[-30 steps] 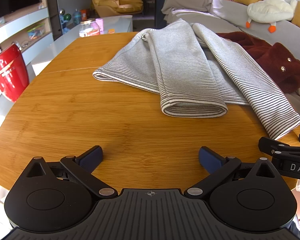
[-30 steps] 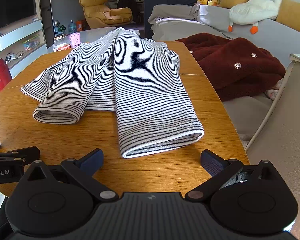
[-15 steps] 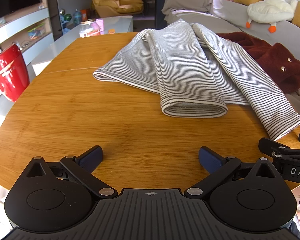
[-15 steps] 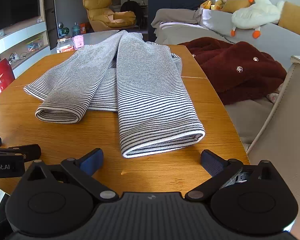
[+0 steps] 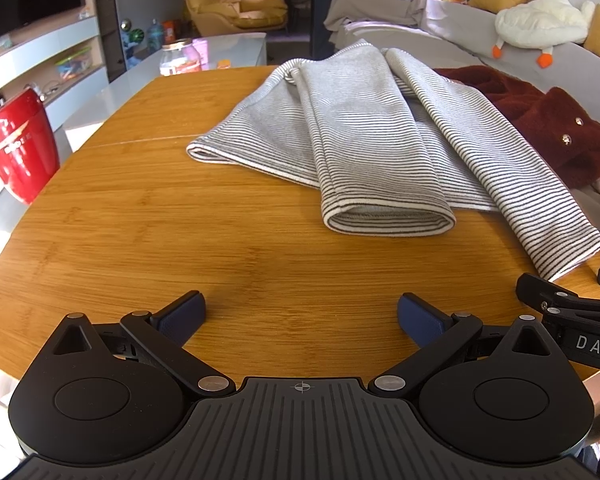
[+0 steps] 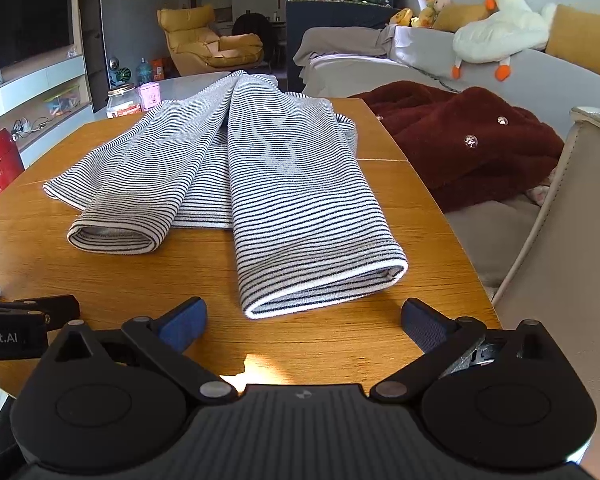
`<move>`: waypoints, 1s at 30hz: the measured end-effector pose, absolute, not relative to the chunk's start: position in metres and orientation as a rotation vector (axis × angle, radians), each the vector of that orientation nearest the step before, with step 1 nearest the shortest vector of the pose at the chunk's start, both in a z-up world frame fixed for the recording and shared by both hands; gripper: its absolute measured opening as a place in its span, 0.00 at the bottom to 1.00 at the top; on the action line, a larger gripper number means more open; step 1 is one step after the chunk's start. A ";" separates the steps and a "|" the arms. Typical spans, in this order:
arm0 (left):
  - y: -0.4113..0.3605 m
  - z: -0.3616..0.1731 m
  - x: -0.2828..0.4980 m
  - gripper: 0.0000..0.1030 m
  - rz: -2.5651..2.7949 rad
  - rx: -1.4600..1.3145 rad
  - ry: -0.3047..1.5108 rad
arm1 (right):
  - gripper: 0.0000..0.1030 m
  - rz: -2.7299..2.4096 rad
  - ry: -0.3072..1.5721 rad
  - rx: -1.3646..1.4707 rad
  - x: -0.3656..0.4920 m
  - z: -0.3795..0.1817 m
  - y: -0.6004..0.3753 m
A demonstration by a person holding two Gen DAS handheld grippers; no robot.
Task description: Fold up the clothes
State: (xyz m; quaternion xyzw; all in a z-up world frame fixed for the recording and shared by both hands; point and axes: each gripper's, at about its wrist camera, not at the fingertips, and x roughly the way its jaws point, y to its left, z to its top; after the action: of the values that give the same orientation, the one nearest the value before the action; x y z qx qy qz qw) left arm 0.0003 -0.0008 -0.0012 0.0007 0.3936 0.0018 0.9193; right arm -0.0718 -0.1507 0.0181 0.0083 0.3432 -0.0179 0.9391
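Both tongs are hovering with jaws spread wide and holding nothing, low over the near edge of the wooden table (image 5: pixel 148 216). Left gripper (image 5: pixel 300 314) is facing bare tabletop; right gripper (image 6: pixel 304 320) is facing the nearer trouser hem. Striped trousers (image 6: pixel 292 176) are lying flat ahead of both tools, their long axis running away from the tongs, waistband at the far end and both hems pointing back toward the person. Right leg (image 6: pixel 312 220) is reaching closest, its hem (image 6: pixel 324 290) sitting just beyond the right jaws; left leg (image 5: pixel 376 168) is ending farther up the table, well apart from the left tool. Judged from this layout, the right tool is the nearer one for a hem pickup.
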 end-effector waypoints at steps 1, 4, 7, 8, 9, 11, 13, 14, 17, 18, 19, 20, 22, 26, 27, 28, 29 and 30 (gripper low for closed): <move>-0.001 -0.001 0.000 1.00 0.005 0.001 0.810 | 1.00 -0.033 0.701 0.015 -0.072 0.018 -0.151; -0.001 -0.001 0.001 1.00 0.011 -0.001 0.811 | 1.00 -0.027 0.695 0.012 -0.073 0.018 -0.151; -0.002 -0.001 0.002 1.00 0.016 -0.002 0.812 | 1.00 -0.025 0.689 0.011 -0.074 0.018 -0.151; -0.002 -0.001 0.002 1.00 0.017 -0.002 0.812 | 1.00 -0.024 0.688 0.011 -0.074 0.018 -0.151; -0.002 -0.001 0.001 1.00 0.018 -0.002 0.811 | 1.00 -0.024 0.686 0.011 -0.074 0.018 -0.151; -0.002 -0.002 0.000 1.00 0.020 -0.002 0.809 | 1.00 -0.023 0.682 0.011 -0.074 0.017 -0.151; -0.002 -0.002 0.000 1.00 0.022 -0.002 0.808 | 1.00 -0.021 0.677 0.011 -0.075 0.017 -0.150; -0.002 -0.002 0.000 1.00 0.022 -0.002 0.808 | 1.00 -0.021 0.675 0.011 -0.075 0.017 -0.150; -0.002 -0.002 0.000 1.00 0.023 -0.003 0.808 | 1.00 -0.019 0.668 0.011 -0.076 0.016 -0.150; -0.002 -0.002 0.000 1.00 0.023 -0.002 0.807 | 1.00 -0.019 0.666 0.011 -0.076 0.016 -0.150; -0.002 -0.002 -0.001 1.00 0.022 0.000 0.808 | 1.00 -0.018 0.664 0.010 -0.076 0.016 -0.150; -0.002 -0.001 -0.001 1.00 0.018 0.002 0.808 | 1.00 -0.017 0.663 0.011 -0.076 0.016 -0.150; -0.001 -0.001 0.000 1.00 0.010 0.006 0.810 | 1.00 -0.008 0.670 0.009 -0.074 0.017 -0.151; 0.002 0.001 0.005 1.00 -0.027 0.019 0.836 | 1.00 0.076 0.712 -0.007 -0.066 0.021 -0.157; 0.004 0.003 0.007 1.00 -0.054 0.009 0.842 | 1.00 0.112 0.723 0.014 -0.064 0.024 -0.160; 0.007 0.006 0.009 1.00 -0.084 -0.005 0.847 | 1.00 0.159 0.731 0.058 -0.061 0.028 -0.166; 0.012 0.010 0.011 1.00 -0.128 -0.036 0.843 | 1.00 0.201 0.728 0.103 -0.058 0.033 -0.171; 0.016 0.015 0.015 1.00 -0.180 -0.071 0.828 | 1.00 0.236 0.711 0.148 -0.055 0.039 -0.177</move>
State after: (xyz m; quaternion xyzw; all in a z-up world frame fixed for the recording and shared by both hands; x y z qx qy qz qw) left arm 0.0150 0.0163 0.0152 -0.0345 0.4016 -0.0871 0.9110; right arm -0.0548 -0.1768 0.0392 0.0724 0.3471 0.1152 0.9279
